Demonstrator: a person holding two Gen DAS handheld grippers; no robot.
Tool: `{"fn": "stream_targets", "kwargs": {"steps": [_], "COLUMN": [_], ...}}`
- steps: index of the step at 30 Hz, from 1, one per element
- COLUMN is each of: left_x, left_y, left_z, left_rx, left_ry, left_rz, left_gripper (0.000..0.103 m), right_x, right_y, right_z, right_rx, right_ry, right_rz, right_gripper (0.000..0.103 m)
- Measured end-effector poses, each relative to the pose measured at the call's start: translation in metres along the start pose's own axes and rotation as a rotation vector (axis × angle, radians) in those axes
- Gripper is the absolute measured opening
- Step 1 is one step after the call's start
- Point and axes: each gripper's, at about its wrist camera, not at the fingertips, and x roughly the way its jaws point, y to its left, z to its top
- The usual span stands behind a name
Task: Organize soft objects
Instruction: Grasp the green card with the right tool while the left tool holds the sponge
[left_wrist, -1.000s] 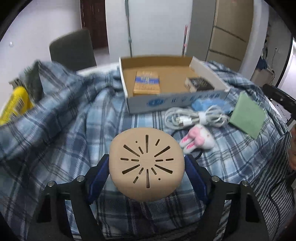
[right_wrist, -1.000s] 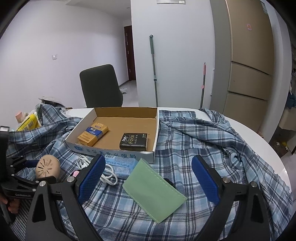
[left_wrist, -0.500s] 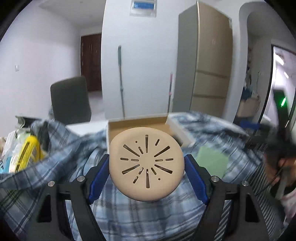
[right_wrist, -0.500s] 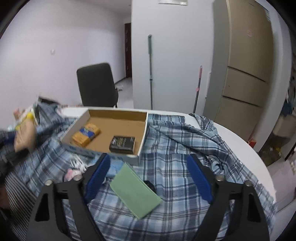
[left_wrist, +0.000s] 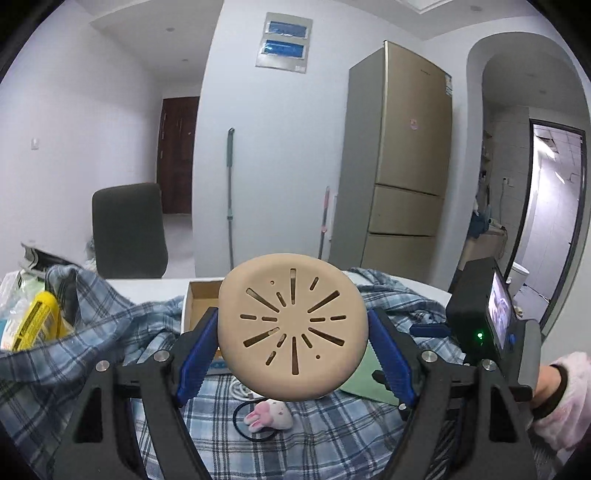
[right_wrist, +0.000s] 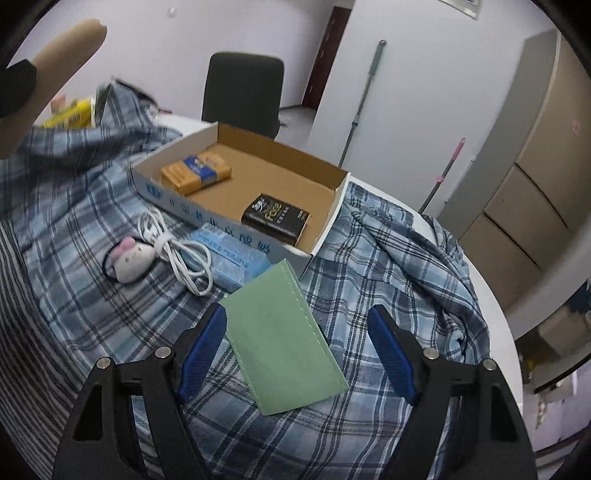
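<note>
Pad (left_wrist: 292, 326), a tan, round, slotted thing, sits clamped between the blue fingers (left_wrist: 195, 354) of my left gripper (left_wrist: 293, 354), held up off the table with its flat face toward the camera. Under it, on the plaid shirt (left_wrist: 332, 435), lies a pink and white bunny (left_wrist: 267, 415) on a black hair tie. At the right edge, a hand (left_wrist: 554, 391) in a fuzzy pink sleeve holds the other rig.

My right gripper (right_wrist: 297, 352) points down at the table, its fingers (right_wrist: 201, 352) standing wide and touching nothing. A green pouch (right_wrist: 282, 341) lies flat on the shirt between them. Beyond it, from near to far: a blue packet (right_wrist: 231, 258), a coiled white cable (right_wrist: 177, 251) beside the bunny, then an open box (right_wrist: 325, 225) holding an orange pack (right_wrist: 195, 173) and a black pack (right_wrist: 276, 218). A dark chair (right_wrist: 242, 92) stands past the table.
</note>
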Motion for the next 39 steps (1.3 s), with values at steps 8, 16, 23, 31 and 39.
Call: {"fn": "stream_targets", "kwargs": {"steps": [8,16,23,31,39], "left_x": [0.016,0.016,0.015,0.010,0.000], "left_y": [0.015,0.017,0.015,0.019,0.026], "left_z": [-0.014,-0.015,-0.015,-0.012,-0.006], "left_rx": [-0.046,-0.049,-0.049,-0.065,-0.087], "left_ry": [0.066,0.065,0.069,0.058,0.027], "left_rz": [0.002,0.003,0.001,-0.012,-0.008], "left_gripper": [0.081,0.081,0.081,0.081,0.081], "right_x": [0.016,0.038,0.047,0.028,0.030], "right_y": [0.017,0.018,0.022,0.013,0.010], "right_z": [0.000,-0.009,-0.011,0.001,0.025], "right_rx": [-0.102,-0.106,-0.133,-0.081,0.164], "right_ry": [0.059,0.159,0.218,0.139,0.111], "right_rz": [-0.019,0.011,-0.034,-0.033,0.281], "right_gripper": [0.078,0.078,0.078,0.070,0.070]}}
